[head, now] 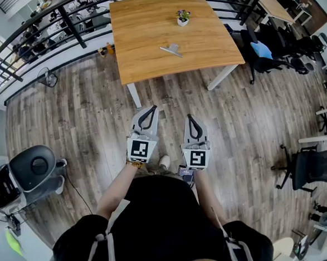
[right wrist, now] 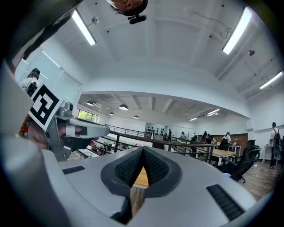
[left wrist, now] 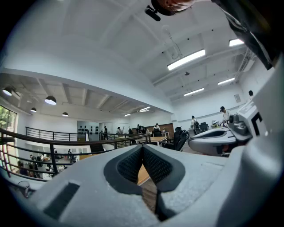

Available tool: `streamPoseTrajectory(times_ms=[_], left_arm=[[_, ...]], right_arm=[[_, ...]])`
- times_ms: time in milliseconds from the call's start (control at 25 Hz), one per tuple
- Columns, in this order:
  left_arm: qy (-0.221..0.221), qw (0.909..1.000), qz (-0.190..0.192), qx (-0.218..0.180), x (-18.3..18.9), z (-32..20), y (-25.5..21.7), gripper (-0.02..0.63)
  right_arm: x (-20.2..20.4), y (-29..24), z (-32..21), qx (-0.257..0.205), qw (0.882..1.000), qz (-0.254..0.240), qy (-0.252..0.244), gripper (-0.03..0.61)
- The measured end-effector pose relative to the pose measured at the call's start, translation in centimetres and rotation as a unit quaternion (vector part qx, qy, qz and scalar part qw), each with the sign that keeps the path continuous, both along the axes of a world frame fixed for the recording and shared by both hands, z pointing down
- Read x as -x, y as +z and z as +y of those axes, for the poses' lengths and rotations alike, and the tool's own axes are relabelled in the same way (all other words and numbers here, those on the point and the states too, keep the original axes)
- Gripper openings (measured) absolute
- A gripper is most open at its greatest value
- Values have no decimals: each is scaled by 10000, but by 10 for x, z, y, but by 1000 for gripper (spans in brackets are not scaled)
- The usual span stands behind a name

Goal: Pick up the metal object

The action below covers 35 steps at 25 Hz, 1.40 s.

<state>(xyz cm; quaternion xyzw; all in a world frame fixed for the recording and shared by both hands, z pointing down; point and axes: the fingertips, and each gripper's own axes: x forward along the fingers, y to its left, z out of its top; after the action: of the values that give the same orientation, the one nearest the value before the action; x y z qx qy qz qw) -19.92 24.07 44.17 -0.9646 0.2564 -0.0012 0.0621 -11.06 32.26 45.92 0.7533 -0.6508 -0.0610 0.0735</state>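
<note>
With the left gripper [head: 151, 109] and right gripper [head: 190, 117] held level, jaws clenched on nothing, the metal object [head: 172, 50] lies untouched on the wooden worktop [head: 145, 33] well ahead of the jaws, leaving approach, grasp and lift all undone.

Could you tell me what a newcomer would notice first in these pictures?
The wooden table at the top of the head view stands out, with a metal object near its middle and a small potted plant beyond it. Lower in that view, over the plank floor, the left gripper and right gripper are held side by side, both shut and empty.
</note>
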Motion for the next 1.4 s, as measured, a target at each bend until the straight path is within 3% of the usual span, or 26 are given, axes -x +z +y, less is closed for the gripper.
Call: streamPoseTrajectory(times_ms=[200,560,800,1080,1400], left_arm=[[-110,9999,3,25,-14,-5,4,11],[-149,9995,-154,229,-36,-33,25,11],[27,9990,7,450,-88,-90,44,11],[-25,9986,285,434,-150,-177,40,11],[-313,9986,285,314,-163,-262,44,11]], right_arm=[[-25,2,-6,-13,9999,-159,6,-3],[-63,29,-32,410,9985,-219,-287,-2],[-111,36,-83,674,9974,-147,-206,-2],[-174,36,-153,1098,9934,46,-320,-2],[-228,49,-232,1249,9917,3,-295,-2]])
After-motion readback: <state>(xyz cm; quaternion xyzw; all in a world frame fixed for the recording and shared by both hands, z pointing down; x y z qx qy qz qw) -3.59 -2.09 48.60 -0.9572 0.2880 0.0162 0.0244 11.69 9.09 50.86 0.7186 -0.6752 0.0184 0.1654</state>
